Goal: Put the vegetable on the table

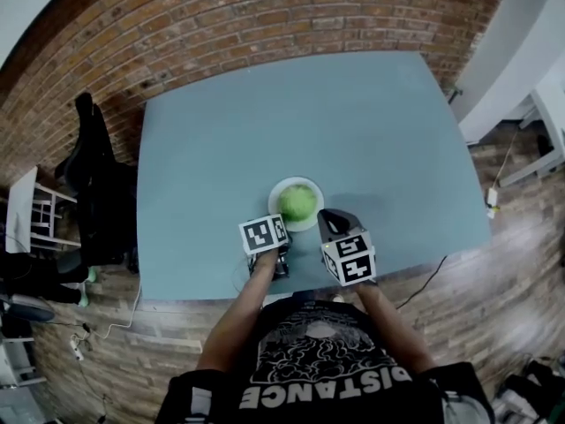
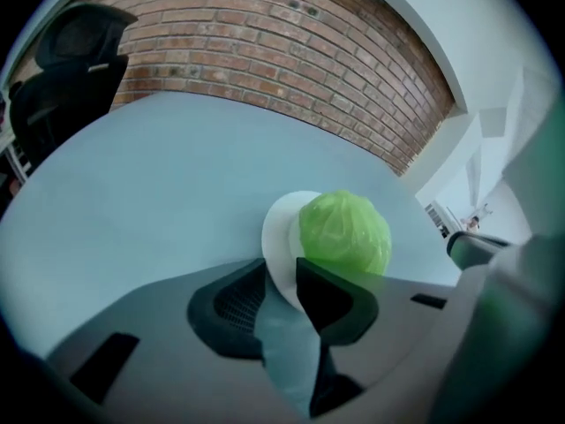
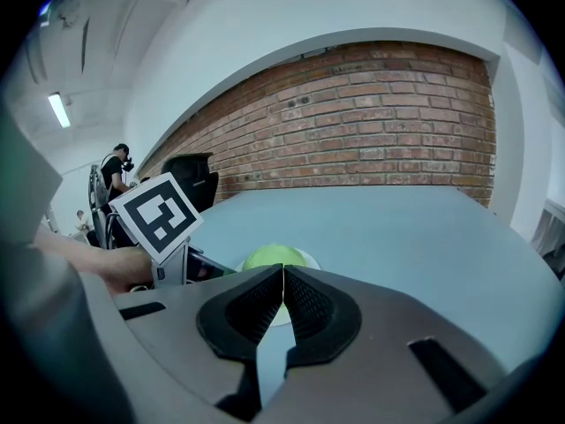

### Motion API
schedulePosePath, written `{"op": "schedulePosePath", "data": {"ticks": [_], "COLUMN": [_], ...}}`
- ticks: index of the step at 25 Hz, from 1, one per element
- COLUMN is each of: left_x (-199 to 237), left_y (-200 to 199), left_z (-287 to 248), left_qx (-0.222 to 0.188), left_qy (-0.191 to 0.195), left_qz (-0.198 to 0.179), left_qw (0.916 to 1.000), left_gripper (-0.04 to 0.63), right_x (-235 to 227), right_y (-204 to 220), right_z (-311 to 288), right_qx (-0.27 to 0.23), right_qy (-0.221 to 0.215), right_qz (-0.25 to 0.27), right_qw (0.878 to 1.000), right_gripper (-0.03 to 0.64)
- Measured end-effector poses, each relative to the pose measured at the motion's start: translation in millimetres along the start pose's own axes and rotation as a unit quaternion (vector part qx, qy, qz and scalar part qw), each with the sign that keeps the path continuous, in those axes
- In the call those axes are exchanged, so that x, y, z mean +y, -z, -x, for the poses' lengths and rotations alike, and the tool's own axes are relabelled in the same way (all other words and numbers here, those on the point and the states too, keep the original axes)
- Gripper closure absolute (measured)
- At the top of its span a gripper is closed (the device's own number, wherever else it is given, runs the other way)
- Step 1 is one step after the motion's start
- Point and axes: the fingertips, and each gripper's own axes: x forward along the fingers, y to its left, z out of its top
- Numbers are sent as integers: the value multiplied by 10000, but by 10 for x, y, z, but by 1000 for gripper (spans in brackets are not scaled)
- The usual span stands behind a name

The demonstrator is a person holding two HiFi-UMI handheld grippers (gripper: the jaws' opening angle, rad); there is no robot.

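A green cabbage (image 1: 298,201) lies on a small white plate (image 1: 310,223) near the front edge of the blue-grey table (image 1: 265,122). In the left gripper view the cabbage (image 2: 346,232) fills the plate, and the plate's near rim (image 2: 281,246) sits between the jaws of my left gripper (image 2: 282,279), which is shut on it. My left gripper (image 1: 280,227) stands at the plate's near-left side under its marker cube. Just right of the plate, my right gripper (image 1: 326,215) is apart from it. Its jaws (image 3: 282,274) touch with nothing between them, and the cabbage (image 3: 272,257) shows just beyond.
A black chair draped with dark clothing (image 1: 97,184) stands left of the table beside a white rack (image 1: 35,210). A cable (image 1: 428,281) hangs off the front right edge. A brick wall (image 1: 265,16) runs behind the table. A person (image 3: 116,168) stands far off.
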Motion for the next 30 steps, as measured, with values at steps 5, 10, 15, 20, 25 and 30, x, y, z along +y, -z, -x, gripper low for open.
{"op": "schedulePosePath", "data": {"ticks": [5, 10, 15, 20, 25, 30], "left_x": [83, 146, -45, -272, -457, -685], "left_y": [-109, -182, -319, -373, -367, -311], "left_z": [22, 119, 440, 763, 1006, 1260], "left_qx": [-221, -623, -1196, -1634, -1921, -2149], "left_qy": [-345, -384, -54, 390, 563, 774], "left_qz": [-610, -603, -631, -461, -547, -696], "left_qw": [9973, 9955, 9908, 9847, 9782, 9711], "left_gripper": [500, 502, 502, 505, 563, 563], "right_x": [51, 57, 120, 210, 314, 403], "right_y": [-20, -25, -23, -121, -190, -267], "right_z": [30, 95, 155, 247, 348, 520], "right_qx": [-9, -32, -71, -296, -440, -582], "right_qy": [-10, -15, -146, -229, -373, -475], "right_qz": [20, 23, -38, 103, 130, 151], "right_qw": [10000, 10000, 9999, 9992, 9983, 9971], "right_gripper": [607, 607, 607, 607, 607, 607]}}
